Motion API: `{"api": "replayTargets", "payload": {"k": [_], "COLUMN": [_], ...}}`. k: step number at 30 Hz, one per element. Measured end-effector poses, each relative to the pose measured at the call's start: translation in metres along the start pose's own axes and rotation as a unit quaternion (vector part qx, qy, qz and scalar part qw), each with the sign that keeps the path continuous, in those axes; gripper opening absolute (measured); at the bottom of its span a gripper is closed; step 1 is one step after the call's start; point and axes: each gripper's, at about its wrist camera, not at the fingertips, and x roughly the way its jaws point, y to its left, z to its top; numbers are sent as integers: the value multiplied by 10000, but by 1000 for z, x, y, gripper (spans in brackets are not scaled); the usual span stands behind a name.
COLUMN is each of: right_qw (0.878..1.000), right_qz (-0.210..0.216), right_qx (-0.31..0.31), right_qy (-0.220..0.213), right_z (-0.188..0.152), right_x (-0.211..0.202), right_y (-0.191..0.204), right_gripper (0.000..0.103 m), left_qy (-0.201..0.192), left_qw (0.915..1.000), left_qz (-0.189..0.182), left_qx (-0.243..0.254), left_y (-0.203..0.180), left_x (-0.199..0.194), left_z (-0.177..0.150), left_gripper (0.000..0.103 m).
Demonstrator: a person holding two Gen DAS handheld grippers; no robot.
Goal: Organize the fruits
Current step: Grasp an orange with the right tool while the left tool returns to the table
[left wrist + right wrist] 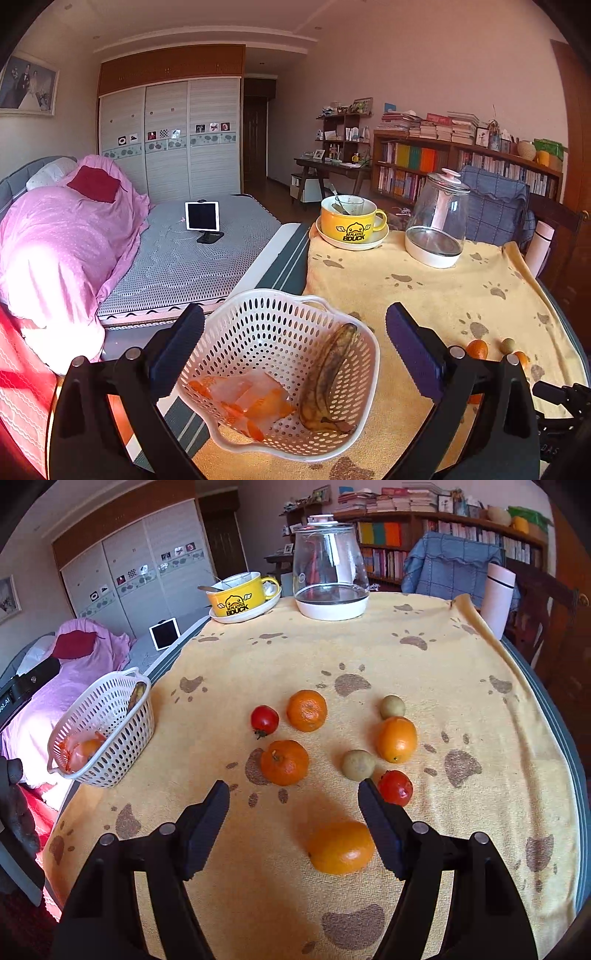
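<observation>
My left gripper [295, 350] is open, its fingers either side of a white perforated basket [266, 328] at the table's left edge. In the basket lie a brown-spotted banana [327, 380] and an orange piece in clear plastic wrap [255, 402]. My right gripper [293, 812] hovers open over the yellow towel. One orange [341, 847] lies between its fingers, close to the right one. Beyond it lie two mandarins [284, 762], another orange [397, 739], two tomatoes [264, 720] and two small brown fruits [357, 764]. The basket [129, 738] sits at the left.
A yellow duck mug on a saucer [240, 598], a glass kettle [330, 576] and a pink bottle [498, 594] stand along the far edge. A chair with a blue cloth [450, 565] is behind. A bed [192, 258] lies left of the table.
</observation>
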Motion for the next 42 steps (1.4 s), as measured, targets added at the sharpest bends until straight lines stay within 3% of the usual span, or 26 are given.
{"api": "replayTargets", "payload": {"k": [5, 11, 27, 42], "right_qw": [9996, 9993, 9975, 9986], "right_qz": [-166, -89, -38, 122], "right_qx": [199, 187, 165, 41], "right_qy": [95, 300, 680, 511], "right_z": [-12, -21, -27, -31], "right_x": [0, 9, 35, 19], "right_y": [-24, -25, -23, -31], "right_gripper": [71, 67, 46, 45], "left_qy": [53, 75, 198, 212], "left_qw": [9998, 9991, 9967, 9941], "left_qz": [-110, -297, -596, -714], "left_qx": [137, 285, 524, 792], "left_y": [-12, -29, -52, -77], "left_x": [2, 0, 2, 0], "left_z": [-3, -7, -18, -25], "left_gripper": [100, 100, 100, 100]}}
